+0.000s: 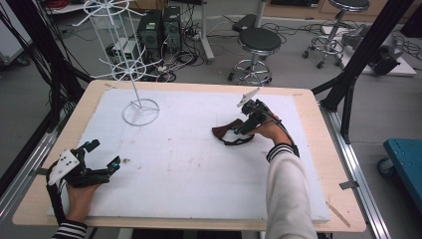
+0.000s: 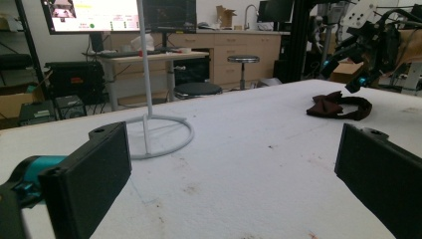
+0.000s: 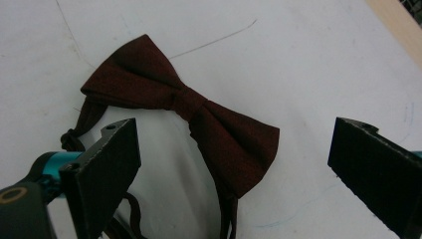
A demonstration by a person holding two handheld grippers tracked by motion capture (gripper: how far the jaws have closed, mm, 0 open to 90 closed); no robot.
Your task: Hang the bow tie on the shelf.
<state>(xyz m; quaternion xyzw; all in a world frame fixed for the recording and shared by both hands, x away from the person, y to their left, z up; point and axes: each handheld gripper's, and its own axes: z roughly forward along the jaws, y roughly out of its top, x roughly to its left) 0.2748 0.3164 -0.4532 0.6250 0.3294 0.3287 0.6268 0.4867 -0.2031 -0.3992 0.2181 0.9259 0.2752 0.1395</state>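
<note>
A dark red bow tie (image 1: 226,132) with its thin strap lies flat on the white foam board (image 1: 189,174), right of centre. My right gripper (image 1: 239,130) hovers just above it, pointing down. In the right gripper view the bow tie (image 3: 199,117) lies below and between the jaws of the right gripper (image 3: 234,144), which stand wide open and clear of the cloth. My left gripper (image 1: 105,153) rests at the board's front left, open and with nothing in it. The left gripper view looks level across the board past the left gripper (image 2: 234,149) to the bow tie (image 2: 333,105) and the right gripper (image 2: 342,75) above it.
A white wire display stand (image 1: 141,112) with a ring base and hooked arms rises at the board's back left; its pole (image 2: 147,99) stands ahead of my left gripper. The wooden table edge (image 1: 323,149) borders the board. Stools (image 1: 259,42), computers and black frame posts stand beyond.
</note>
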